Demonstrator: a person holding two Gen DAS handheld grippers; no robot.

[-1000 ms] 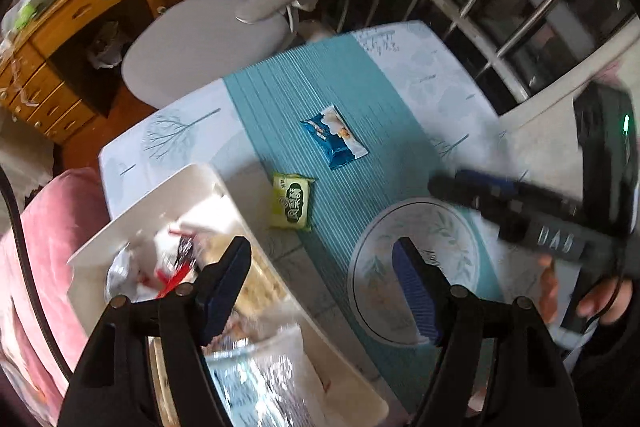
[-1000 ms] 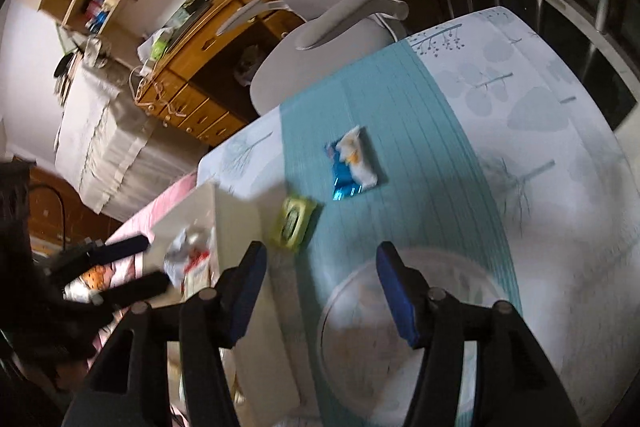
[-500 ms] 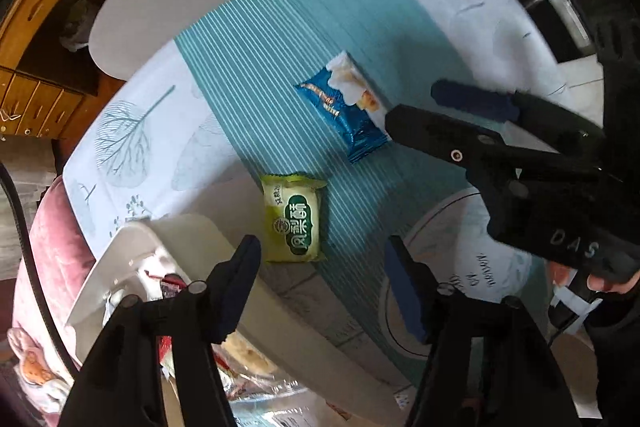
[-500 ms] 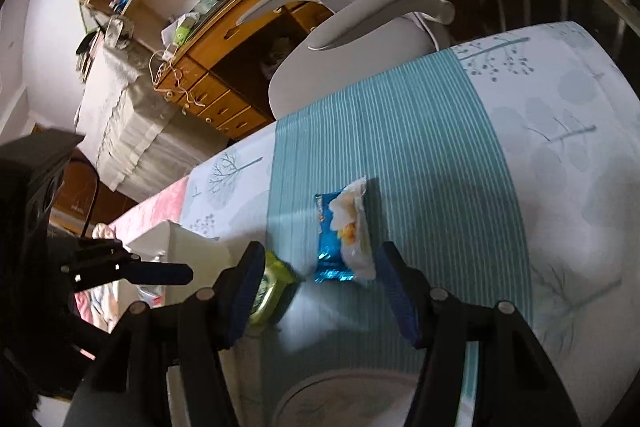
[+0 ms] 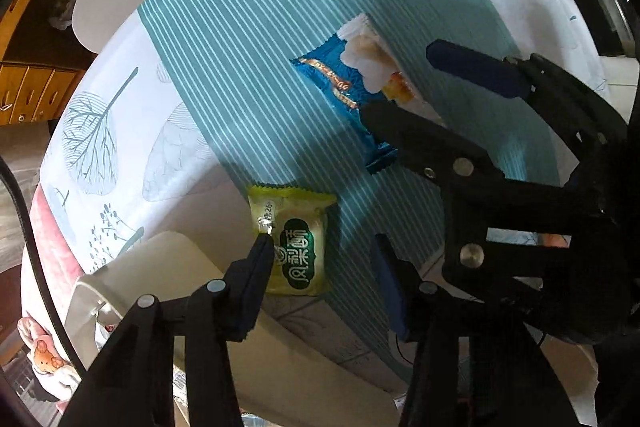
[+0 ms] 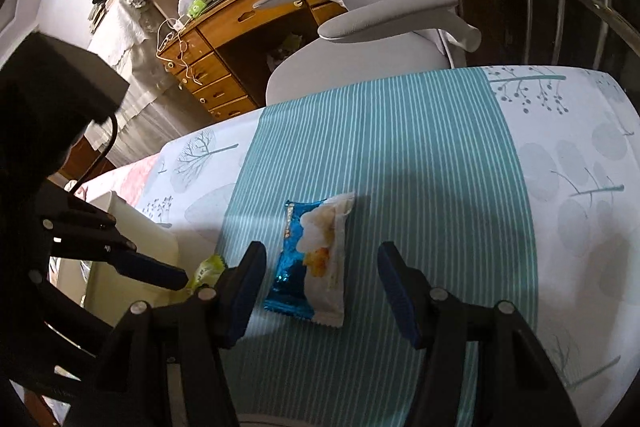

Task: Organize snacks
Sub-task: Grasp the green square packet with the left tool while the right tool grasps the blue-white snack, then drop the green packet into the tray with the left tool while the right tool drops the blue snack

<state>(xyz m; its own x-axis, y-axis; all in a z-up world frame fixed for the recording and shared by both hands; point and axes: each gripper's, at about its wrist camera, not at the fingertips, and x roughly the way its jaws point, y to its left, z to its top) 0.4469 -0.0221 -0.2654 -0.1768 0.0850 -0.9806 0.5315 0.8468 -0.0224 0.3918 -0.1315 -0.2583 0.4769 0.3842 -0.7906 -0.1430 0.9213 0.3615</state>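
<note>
Left gripper (image 5: pixel 324 263) hovering with jaws spread wide over green snack packet (image 5: pixel 296 243), one finger overlapping packet's edge, nothing gripped. Green snack packet lying flat on striped teal tablecloth (image 5: pixel 248 27), just beside white bin (image 5: pixel 168 267). Right gripper (image 6: pixel 320 291) hanging low with jaws parted around blue-and-white snack packet (image 6: pixel 316 259), fingers straddling it on both sides, not squeezing it. Both packets resting near each other on cloth. Grey office chair (image 6: pixel 384 27) standing beyond table's far edge
</note>
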